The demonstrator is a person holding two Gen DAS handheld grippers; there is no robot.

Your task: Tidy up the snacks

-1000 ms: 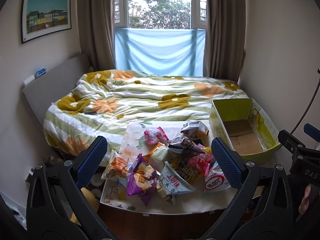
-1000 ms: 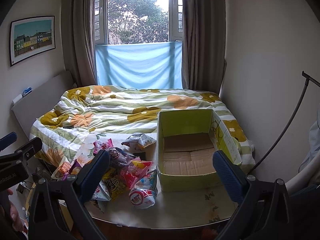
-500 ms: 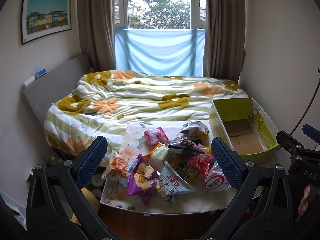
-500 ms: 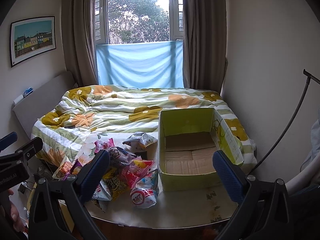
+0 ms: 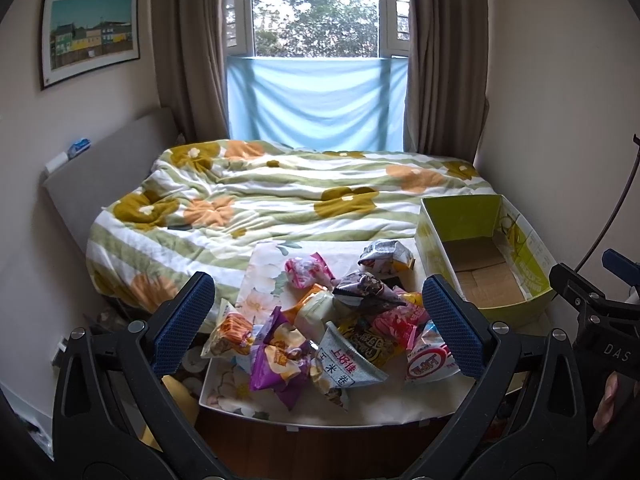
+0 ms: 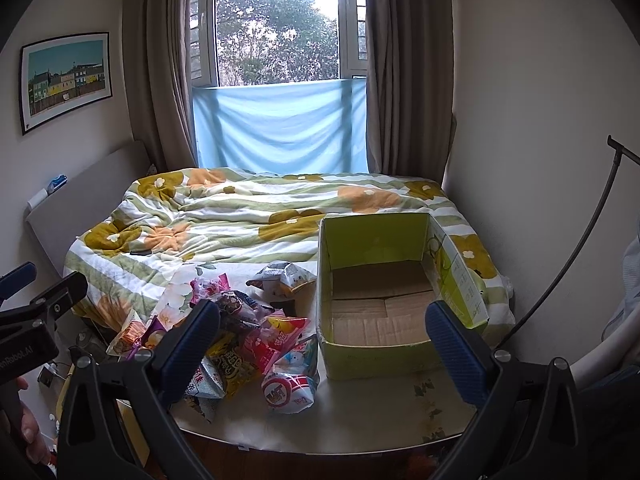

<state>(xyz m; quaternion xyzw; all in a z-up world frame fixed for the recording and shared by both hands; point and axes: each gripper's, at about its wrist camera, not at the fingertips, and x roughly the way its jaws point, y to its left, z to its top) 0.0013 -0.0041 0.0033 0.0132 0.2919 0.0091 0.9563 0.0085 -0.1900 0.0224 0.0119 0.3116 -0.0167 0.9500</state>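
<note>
Through my left wrist camera, my left gripper [image 5: 318,324] hangs above the near edge of the counter [image 5: 372,410] with its jaws spread wide and nothing between them. Framed between the blue pads [image 5: 184,322] lies the heap of snack packets [image 5: 332,332] on the floral-covered counter: a purple bag [image 5: 276,360] at the front, a grey-blue packet with Chinese characters [image 5: 340,364] just beside it, a pink packet [image 5: 308,270] at the back and a silver-grey one [image 5: 384,254] nearest the box. The green cardboard box [image 5: 480,216] stands open to the right of the heap, its brown floor bare, and beyond it spreads the bed with the flowered quilt [image 5: 280,200]. At the right edge I see my other tool. Through my right wrist camera, my right gripper [image 6: 324,342] faces the box [image 6: 376,362], jaws likewise spread wide and gripping nothing. The snack pile [image 6: 248,332] sits left of the box, with a red-and-white round-labelled packet [image 6: 290,392] closest to me and touching the heap. The left tool [image 6: 36,316] shows at the left border.
</note>
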